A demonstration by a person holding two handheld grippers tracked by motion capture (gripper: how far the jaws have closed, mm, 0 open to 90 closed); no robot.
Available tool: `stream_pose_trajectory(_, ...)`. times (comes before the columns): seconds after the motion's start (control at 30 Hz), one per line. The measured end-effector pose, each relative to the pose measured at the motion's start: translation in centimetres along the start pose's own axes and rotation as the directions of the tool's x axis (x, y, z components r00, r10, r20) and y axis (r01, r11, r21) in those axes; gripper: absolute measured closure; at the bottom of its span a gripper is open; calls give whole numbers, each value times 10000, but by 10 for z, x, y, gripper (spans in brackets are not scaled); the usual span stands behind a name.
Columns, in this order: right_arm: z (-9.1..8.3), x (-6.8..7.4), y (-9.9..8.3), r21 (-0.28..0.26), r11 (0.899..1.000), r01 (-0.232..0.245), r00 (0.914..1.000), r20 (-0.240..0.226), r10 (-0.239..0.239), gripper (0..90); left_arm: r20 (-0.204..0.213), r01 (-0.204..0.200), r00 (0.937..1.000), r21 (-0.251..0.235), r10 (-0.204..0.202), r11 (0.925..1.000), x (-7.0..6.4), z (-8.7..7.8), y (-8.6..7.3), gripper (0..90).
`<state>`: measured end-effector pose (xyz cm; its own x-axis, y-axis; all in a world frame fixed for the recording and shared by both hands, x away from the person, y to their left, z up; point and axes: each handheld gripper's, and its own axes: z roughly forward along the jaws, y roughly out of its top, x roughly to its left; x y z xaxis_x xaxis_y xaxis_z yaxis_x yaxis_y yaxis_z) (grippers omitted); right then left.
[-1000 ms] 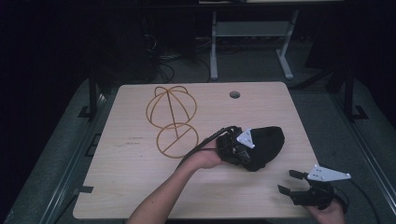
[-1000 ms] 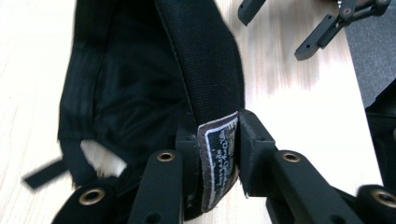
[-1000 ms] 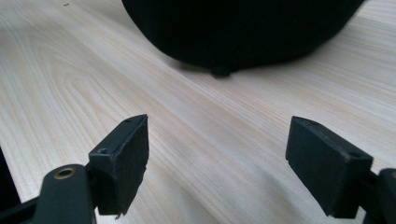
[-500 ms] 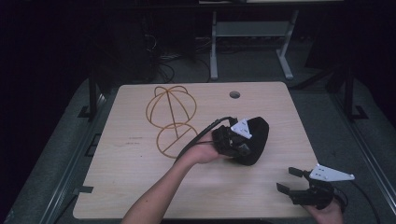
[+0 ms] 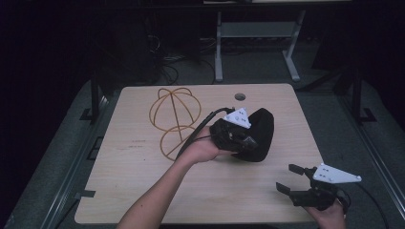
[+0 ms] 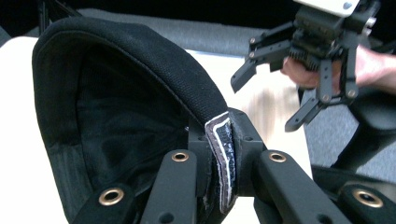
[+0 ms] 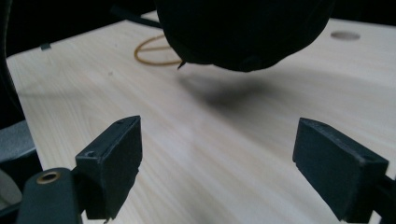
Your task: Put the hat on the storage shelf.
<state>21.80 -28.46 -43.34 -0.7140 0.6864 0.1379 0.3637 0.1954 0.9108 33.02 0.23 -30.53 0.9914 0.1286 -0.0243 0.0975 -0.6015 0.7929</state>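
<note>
The left tool [image 5: 246, 143] is clamped on the brim edge of the black cap [image 5: 260, 133]; in the left gripper view the jaws pinch a grey-edged strip of the brim [image 6: 219, 158] between them. The cap hangs lifted above the bench [image 5: 143, 191], just right of centre, with its shadow visible on the wood in the right gripper view. The wire hat stand [image 5: 173, 119] lies at 9 o'clock from the cap, near it but apart.

Risks, as judged from this state:
- Slip: the grip covers only a narrow edge of the brim, so the cap's own weight or a quick swing could pull the fabric out of the jaws
- Snag: moving toward 9 o'clock at low height could catch the cap on the stand's wire loops and drag the stand
- Collision: the right tool [image 5: 291, 179] faces the cap, and a hasty approach could knock it loose

Pose: the left forearm enters from 6 o'clock and reaches toward 1 o'clock, hand wrapped around the tool body. The right tool sits at the bench's 5 o'clock corner, jaws spread wide with nothing between them, aimed toward 10 o'clock at the cap
</note>
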Motion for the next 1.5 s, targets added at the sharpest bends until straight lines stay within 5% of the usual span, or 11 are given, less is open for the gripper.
stream_pose_trajectory(0.23,7,6,19,-582,9975,392,9992,62,-389,157,54,53,10000,-335,-51,9994,-6,-7,7,814)
stream_pose_trajectory(0.4,14,10,29,-1155,9932,113,9994,-310,-150,177,269,134,9996,-355,-124,9993,-8,-3,8,815)
stream_pose_trajectory(0.63,23,15,38,-1491,9879,419,9991,174,-397,252,943,85,9955,-513,-36,9986,-17,6,14,815)
stream_pose_trajectory(0.97,21,17,40,-1764,9795,970,9951,352,-922,666,1507,-7,9886,-449,75,9990,-27,7,18,821)
stream_pose_trajectory(1.03,19,20,42,-1719,9764,1307,9913,402,-1256,797,1442,-80,9895,-398,136,9992,-27,7,18,820)
stream_pose_trajectory(1.17,18,21,46,-1526,9777,1444,9895,327,-1411,850,1102,-153,9937,-390,195,9991,-28,5,15,811)
stream_pose_trajectory(1.37,16,18,52,-1212,9851,1216,9925,237,-1196,863,765,-284,9966,-163,296,9995,-28,3,11,764)
stream_pose_trajectory(1.5,14,14,57,-986,9903,980,9952,48,-980,866,271,-453,9986,-114,456,9989,-29,-3,10,624)
